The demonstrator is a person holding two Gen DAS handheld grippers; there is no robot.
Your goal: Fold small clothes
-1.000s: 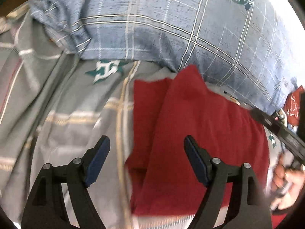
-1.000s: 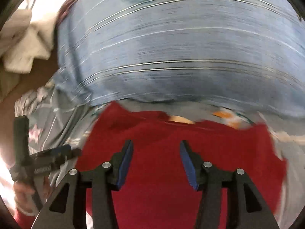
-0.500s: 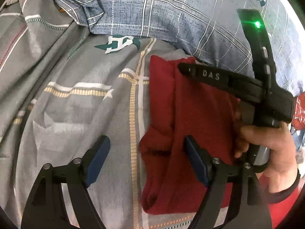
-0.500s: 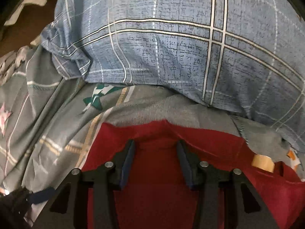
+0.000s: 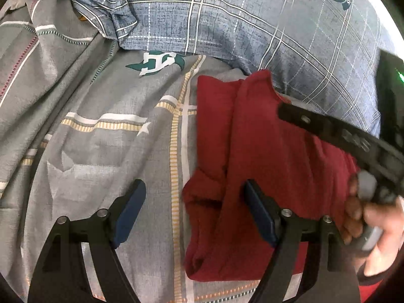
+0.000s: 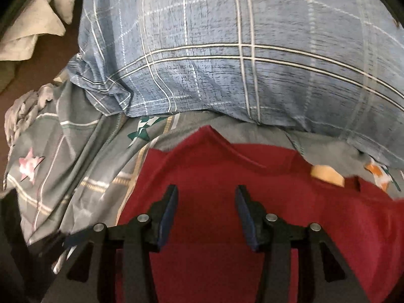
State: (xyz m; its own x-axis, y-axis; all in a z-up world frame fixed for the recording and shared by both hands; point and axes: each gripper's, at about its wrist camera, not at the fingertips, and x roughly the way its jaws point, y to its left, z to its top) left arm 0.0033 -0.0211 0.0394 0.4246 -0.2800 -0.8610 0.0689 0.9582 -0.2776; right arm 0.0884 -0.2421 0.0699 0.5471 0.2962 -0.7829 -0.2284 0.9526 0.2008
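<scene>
A dark red garment (image 5: pixel 255 151) lies folded on the grey patterned bed sheet (image 5: pixel 106 126); it also fills the lower right wrist view (image 6: pixel 227 181). My left gripper (image 5: pixel 194 202) is open and empty, straddling the garment's left folded edge, its right finger (image 5: pixel 260 214) over the red cloth. My right gripper (image 6: pixel 205 209) is open and empty above the middle of the garment. The right tool and the hand holding it show at the right of the left wrist view (image 5: pixel 353 141).
A blue plaid pillow (image 5: pixel 252 20) lies just behind the garment, also in the right wrist view (image 6: pixel 240 50). Pale crumpled cloth (image 6: pixel 32 25) sits at the far left beyond the bed edge. The sheet is wrinkled on the left.
The right gripper has opened wider and pulled back to the right over the garment. The left gripper has barely moved.
</scene>
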